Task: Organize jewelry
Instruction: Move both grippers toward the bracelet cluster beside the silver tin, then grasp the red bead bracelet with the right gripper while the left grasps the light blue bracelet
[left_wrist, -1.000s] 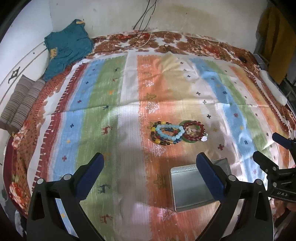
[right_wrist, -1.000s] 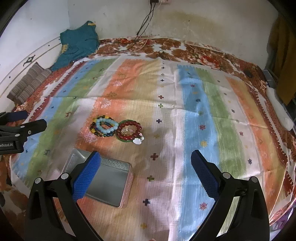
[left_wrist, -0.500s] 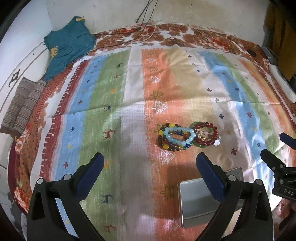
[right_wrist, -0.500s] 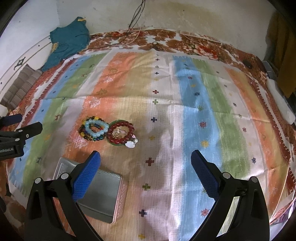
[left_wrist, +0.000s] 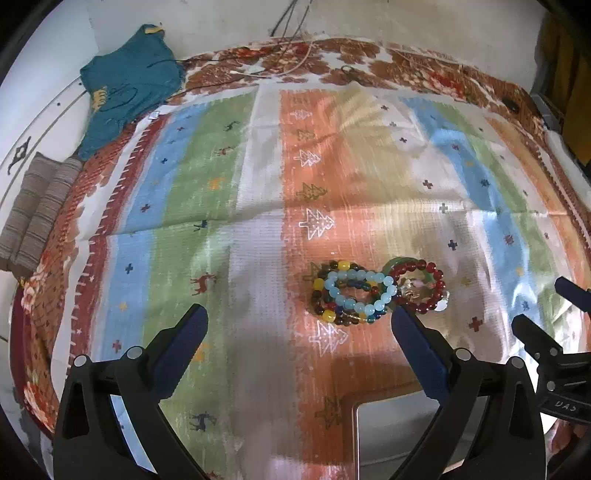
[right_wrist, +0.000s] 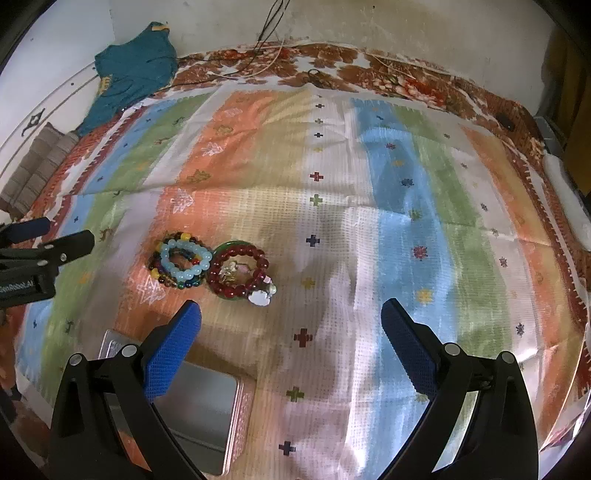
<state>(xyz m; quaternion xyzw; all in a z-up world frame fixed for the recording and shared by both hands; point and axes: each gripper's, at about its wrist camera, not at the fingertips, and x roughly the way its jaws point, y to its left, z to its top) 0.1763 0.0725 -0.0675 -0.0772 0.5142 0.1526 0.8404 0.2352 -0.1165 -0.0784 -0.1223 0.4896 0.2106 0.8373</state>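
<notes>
Left gripper (left_wrist: 297, 325) spread wide, empty, above the striped cloth (left_wrist: 221, 206). Right gripper (right_wrist: 290, 321) likewise spread, empty. Bracelets (left_wrist: 376, 291) lie in a touching cluster on the cloth's orange stripe, just ahead of the left gripper's right finger. Metal tin (right_wrist: 207, 413) lies open on the cloth, near the bracelets.

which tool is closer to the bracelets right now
Left. The left tool is open with the bracelets just beyond its right finger; the right tool hovers farther off, bracelets ahead to its left.
</notes>
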